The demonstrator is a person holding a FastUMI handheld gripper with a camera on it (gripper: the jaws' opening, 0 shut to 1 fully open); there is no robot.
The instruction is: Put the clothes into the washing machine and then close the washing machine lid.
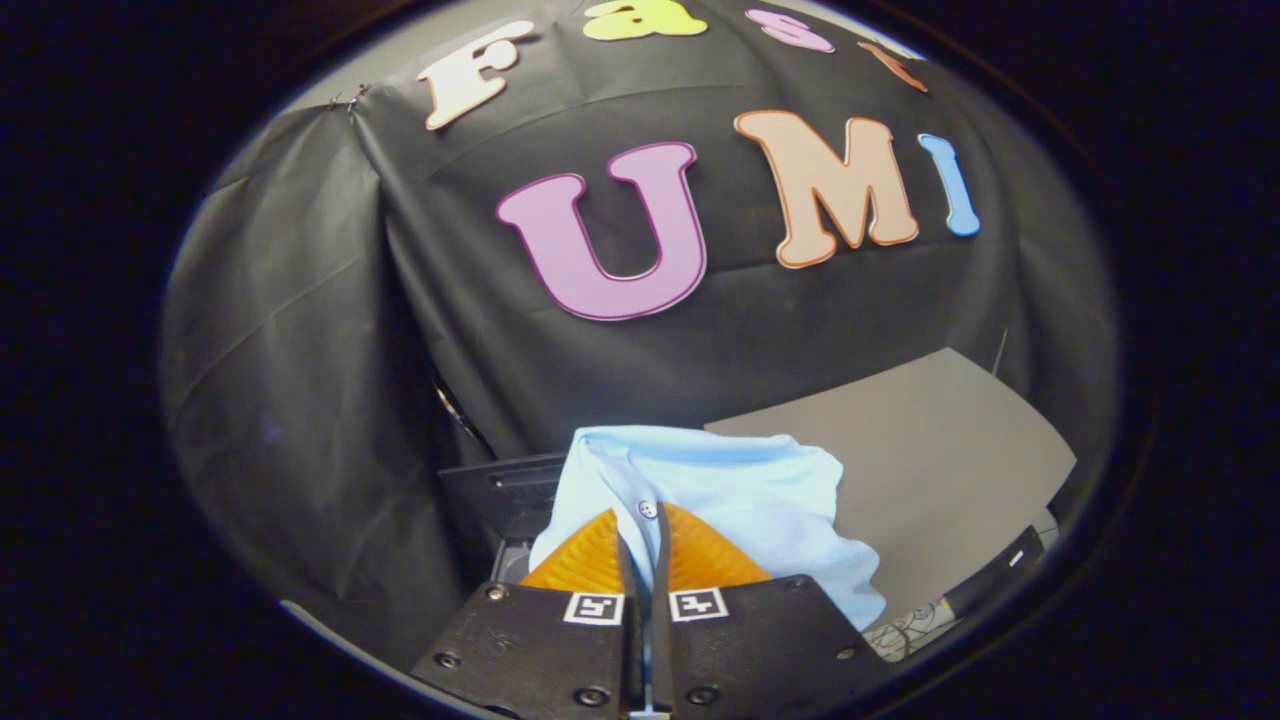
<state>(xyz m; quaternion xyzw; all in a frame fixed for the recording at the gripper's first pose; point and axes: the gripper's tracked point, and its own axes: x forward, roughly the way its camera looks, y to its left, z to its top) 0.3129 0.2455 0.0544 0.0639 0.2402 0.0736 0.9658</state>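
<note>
Gripper clamped tight on light blue shirt bunched around and just beyond fingers, lifted above dark machine edge beside grey lid; loose hanging cloth likely to snag rim or slip free if pinch thin.

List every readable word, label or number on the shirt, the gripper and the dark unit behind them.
Light blue shirt, pinched in the shut gripper: no print or label, just a plain button.
Gripper body: two square coded markers, patterns only, no letters.
Dark unit beyond the shirt: nothing legible.
</note>
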